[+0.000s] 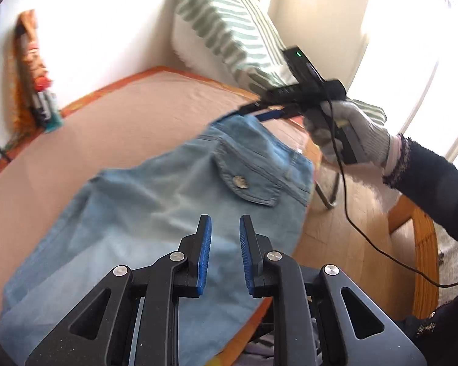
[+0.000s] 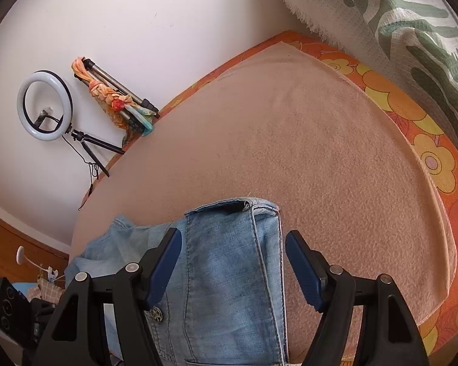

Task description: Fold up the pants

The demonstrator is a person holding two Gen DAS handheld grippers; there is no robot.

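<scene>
I note the pants [image 1: 155, 213], light blue denim, lying on the pink blanket [image 2: 320, 158] over the bed, one end hanging past the edge. My left gripper [image 1: 225, 245] hovers above them, jaws a narrow gap apart, holding nothing. My right gripper [image 2: 233, 262] stands wide open astride the waistband, pads clear of the cloth.

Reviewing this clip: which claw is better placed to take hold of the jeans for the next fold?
Right, probably. The right claw is open with the jeans waistband end lying between its fingers. The left claw is narrowly open above the denim, with nothing between its fingers, so it would need to open wider and drop first.
</scene>
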